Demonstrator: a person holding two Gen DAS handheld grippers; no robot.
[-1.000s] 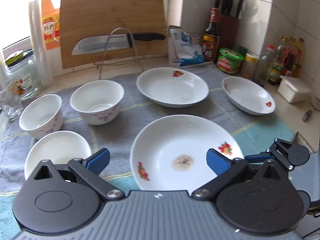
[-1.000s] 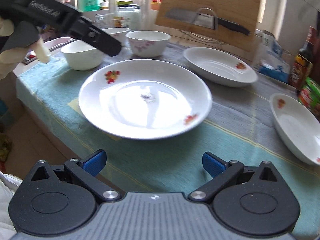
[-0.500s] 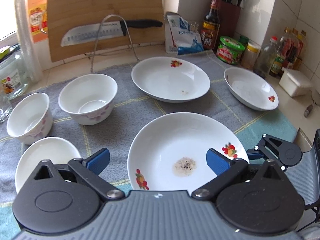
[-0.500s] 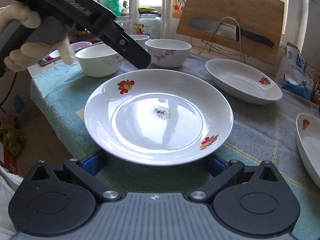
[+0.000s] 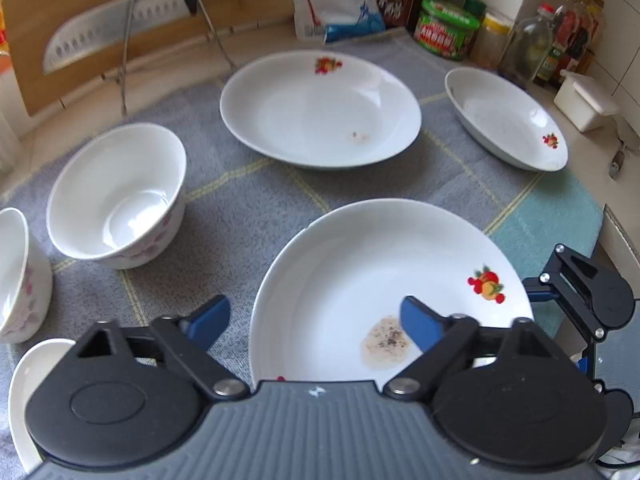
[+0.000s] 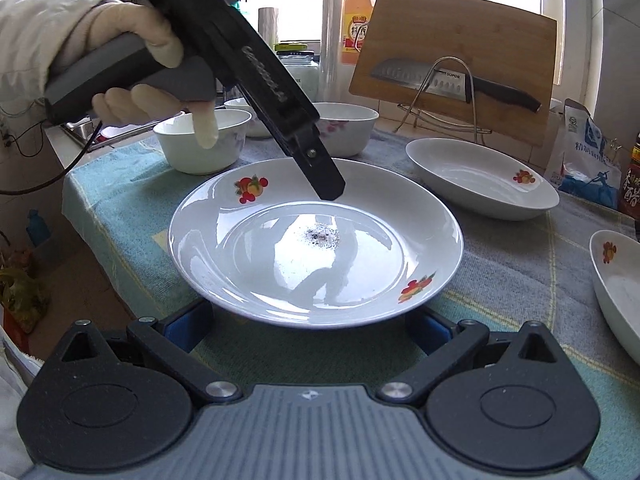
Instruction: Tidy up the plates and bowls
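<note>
A big white plate point(image 5: 380, 280) with fruit prints and a dirty spot lies on the grey-and-teal cloth point(image 5: 248, 208). My left gripper point(image 5: 316, 316) points down at its left rim, and its jaws are closing. One blue finger point(image 5: 208, 316) is over the cloth and the other is over the plate's inside; neither pad presses the rim. In the right wrist view a gloved hand point(image 6: 132, 40) holds that gripper above the plate point(image 6: 316, 248). My right gripper point(image 6: 308, 326) is open at the plate's near rim, which hides both fingertips.
A deep plate point(image 5: 320, 108) and an oval dish point(image 5: 508, 120) lie farther back. Two bowls point(image 5: 116, 196) and a small dish point(image 5: 24, 380) sit to the left. A knife on a wire rack point(image 5: 132, 28), a cutting board, jars and bottles point(image 5: 448, 28) line the back. The counter's edge point(image 5: 616, 232) is at the right.
My left gripper has moved forward and down over the big plate, and its jaws have narrowed. My right gripper has come closer to the plate's near rim, which now hides its fingertips.
</note>
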